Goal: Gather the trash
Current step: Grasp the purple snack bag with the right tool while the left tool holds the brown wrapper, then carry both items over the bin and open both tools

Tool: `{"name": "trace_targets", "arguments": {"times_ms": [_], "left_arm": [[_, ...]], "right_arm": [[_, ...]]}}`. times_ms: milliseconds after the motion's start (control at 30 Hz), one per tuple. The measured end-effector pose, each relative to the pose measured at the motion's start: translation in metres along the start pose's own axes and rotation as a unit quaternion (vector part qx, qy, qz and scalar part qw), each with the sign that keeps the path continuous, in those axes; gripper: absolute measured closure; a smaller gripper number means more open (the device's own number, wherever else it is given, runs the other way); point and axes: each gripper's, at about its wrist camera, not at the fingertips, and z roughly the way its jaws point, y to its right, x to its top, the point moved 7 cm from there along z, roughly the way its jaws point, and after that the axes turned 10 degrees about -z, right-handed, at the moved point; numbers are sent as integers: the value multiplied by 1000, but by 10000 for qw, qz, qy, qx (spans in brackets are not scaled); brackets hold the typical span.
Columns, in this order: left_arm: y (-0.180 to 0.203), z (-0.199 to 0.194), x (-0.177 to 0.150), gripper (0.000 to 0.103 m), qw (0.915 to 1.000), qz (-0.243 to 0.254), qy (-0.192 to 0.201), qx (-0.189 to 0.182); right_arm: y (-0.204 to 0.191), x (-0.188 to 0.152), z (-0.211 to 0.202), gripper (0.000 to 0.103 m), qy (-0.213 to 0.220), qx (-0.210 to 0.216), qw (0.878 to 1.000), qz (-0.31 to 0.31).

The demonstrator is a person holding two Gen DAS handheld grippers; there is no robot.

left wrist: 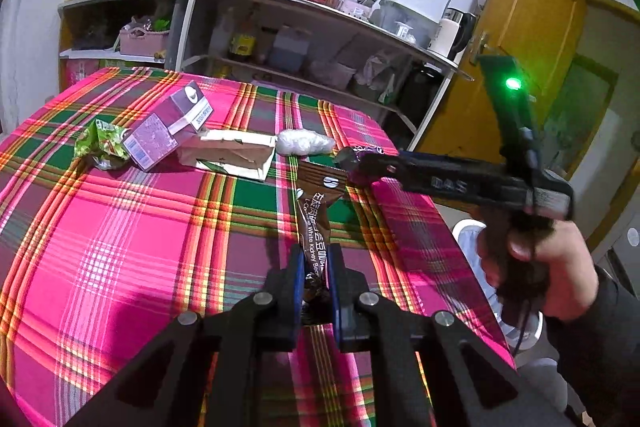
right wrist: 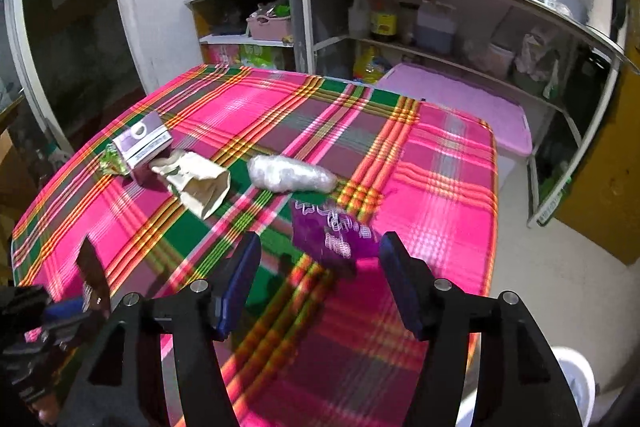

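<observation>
Collecting has barely started. At nine o'clock on the bench (right wrist: 440,163) a green wrapper (left wrist: 100,143), purple carton (left wrist: 168,131), paper bag (left wrist: 232,153) and clear plastic wad (left wrist: 304,142) lie untouched. The left claw (left wrist: 316,267) pinches a brown coffee sachet (left wrist: 316,219). At three o'clock, the right claw (right wrist: 320,267) stands spread around a purple wrapper (right wrist: 332,239). Plaid cloth covers the bench; kitchen shelves stand behind.

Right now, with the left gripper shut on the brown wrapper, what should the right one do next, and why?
Probably ease the right gripper forward and close on the purple wrapper. Its fingers stand open with the wrapper lying on the tablecloth just ahead of them, untouched, while the left gripper already pinches the brown wrapper.
</observation>
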Motion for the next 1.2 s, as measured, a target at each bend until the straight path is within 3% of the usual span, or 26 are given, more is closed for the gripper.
{"name": "trace_targets", "arguments": {"times_ms": [167, 200, 233, 333, 433, 800, 1200], "left_arm": [[-1, 4, -3, 92, 9999, -41, -93, -48], [-1, 4, -3, 92, 9999, -40, -102, -50], [-1, 5, -4, 92, 9999, -37, -117, -56], [0, 6, -4, 92, 9999, -46, -136, -50], [0, 5, -5, 92, 9999, -46, -134, -40], [5, -5, -3, 92, 9999, 31, 2, 168], [52, -31, -21, 92, 9989, 398, 96, 249]], "right_arm": [[2, -2, 18, 42, -239, 89, 9997, -2], [2, -2, 19, 45, -248, 95, 9996, 4], [2, -2, 20, 57, -251, 51, 9997, -3], [3, -4, 18, 67, -256, 61, 9996, 70], [3, -5, 14, 71, -217, 85, 9997, 90], [-11, -23, -46, 72, 179, 351, 9988, 279], [-13, -75, -130, 72, 586, 396, 9955, 630]]}}
